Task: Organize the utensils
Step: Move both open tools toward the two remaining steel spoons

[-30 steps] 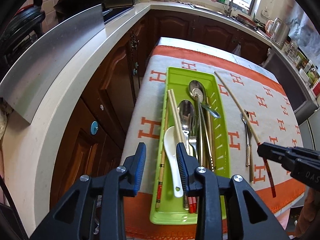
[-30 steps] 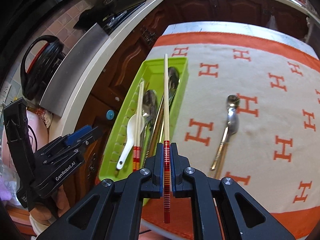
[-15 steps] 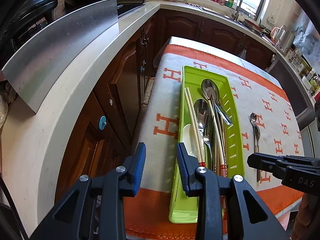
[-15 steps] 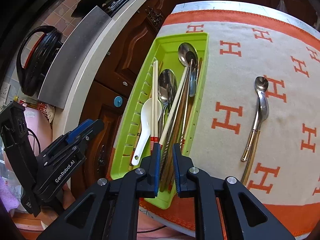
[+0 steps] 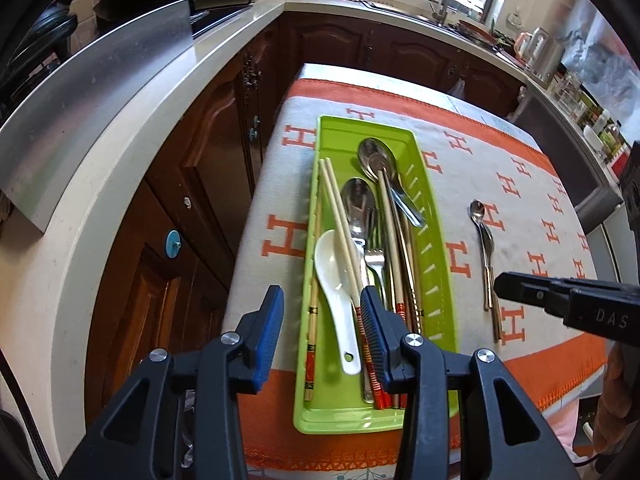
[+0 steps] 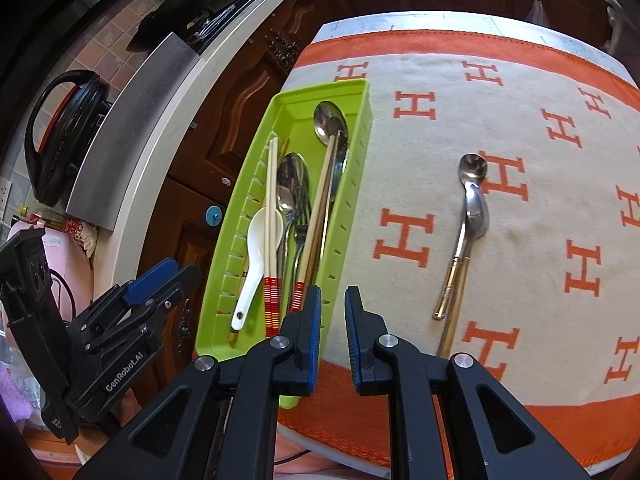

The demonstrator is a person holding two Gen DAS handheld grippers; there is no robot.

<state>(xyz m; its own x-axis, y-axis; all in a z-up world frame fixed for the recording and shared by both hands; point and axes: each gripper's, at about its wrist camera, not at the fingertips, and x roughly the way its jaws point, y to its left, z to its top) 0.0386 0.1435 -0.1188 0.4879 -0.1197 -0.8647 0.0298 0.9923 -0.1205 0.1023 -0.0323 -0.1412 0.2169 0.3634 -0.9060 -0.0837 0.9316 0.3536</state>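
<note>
A green utensil tray (image 5: 434, 216) (image 6: 360, 152) lies on the left of the cloth-covered table. It holds steel spoons (image 5: 360, 200), a fork, a white ceramic spoon (image 5: 334, 264) (image 6: 256, 240) and several red-ended chopsticks (image 6: 272, 216). Two steel spoons with gold handles (image 6: 468, 216) (image 5: 484, 240) lie on the cloth right of the tray. My left gripper (image 5: 320, 312) is open and empty above the tray's near end. My right gripper (image 6: 333, 312) is open and empty at the tray's near right edge; it also shows in the left wrist view (image 5: 560, 300).
The table has an orange-bordered cloth with H marks (image 6: 520, 100). A white counter with dark wood cabinets (image 5: 192, 168) runs along the left, close to the tray. A steel panel (image 5: 92, 92) and a black cooker (image 6: 64, 132) sit on the counter. A sink is at the far back.
My right gripper carried a red-ended chopstick over the tray, opened and let it go; the chopstick now lies in the tray. The right gripper has drawn back to the right. The left gripper stayed open.
</note>
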